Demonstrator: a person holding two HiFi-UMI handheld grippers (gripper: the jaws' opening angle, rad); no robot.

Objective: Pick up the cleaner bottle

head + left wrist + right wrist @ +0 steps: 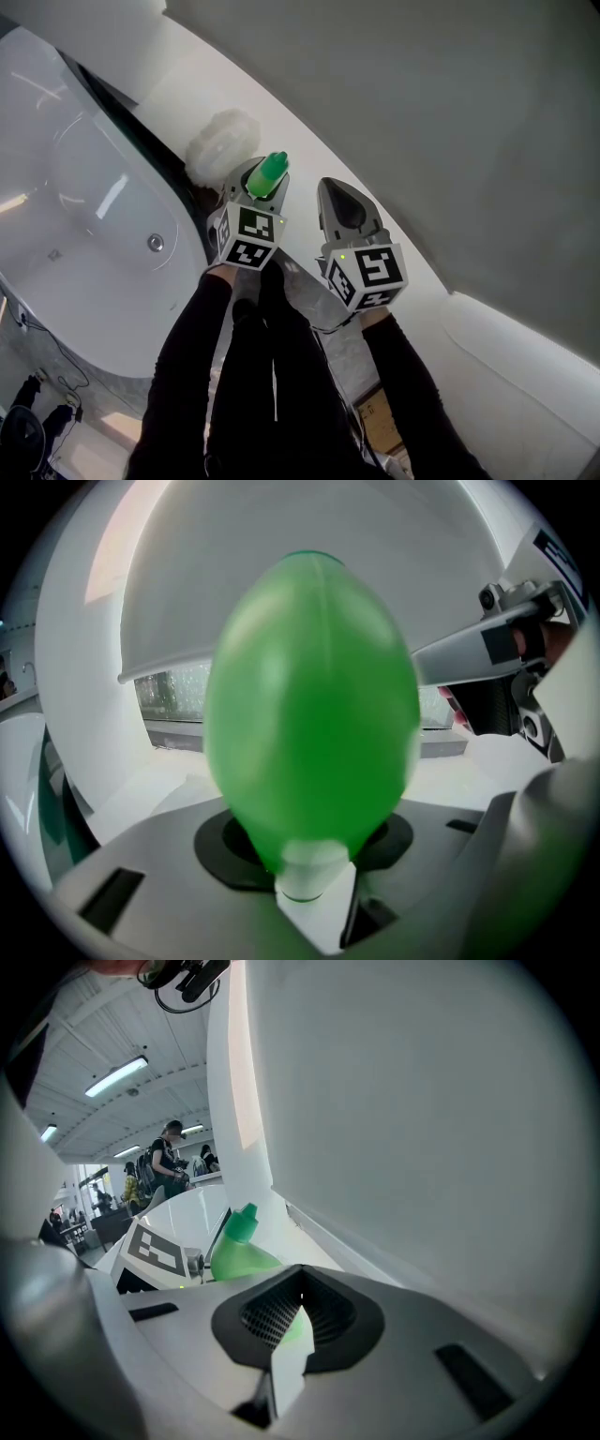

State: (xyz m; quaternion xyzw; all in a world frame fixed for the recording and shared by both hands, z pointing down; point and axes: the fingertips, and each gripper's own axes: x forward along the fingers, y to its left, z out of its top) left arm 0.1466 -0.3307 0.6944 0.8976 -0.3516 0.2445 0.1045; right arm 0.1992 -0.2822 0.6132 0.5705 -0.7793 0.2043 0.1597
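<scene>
Currently the left gripper (255,190) has its jaws closed in on the cleaner bottle (270,172). In the left gripper view the green body fills the middle of the frame, sitting right at the jaws with its pale lower end against the white wedge between them. Head view: the bottle's green cap and shoulder stick up out of the gripper's front end, over the white ledge (309,141) between bathtub (94,234) and gray wall (431,103), just beside a white fluffy puff (223,141).

Right gripper (337,202) is jaws together, nothing gripped. It is held just beside the left one on its right, not touching the bottle. In the right gripper view the bottle is ahead and to the left, upright, cap on top, next to the left gripper's marker cube (246,236).

Writing: no label or brand can be read. The bottle faces that show are plain green. Both cubes, the right one (368,274) too, carry only black-and-white square marker patterns, and each shows a small green light.

Black sleeves (187,375) run down from both grippers. The tub has a round metal fitting (155,243) on its inner wall. Several people (173,1157) stand far back in the right gripper view, under strip ceiling lights (117,1075).
</scene>
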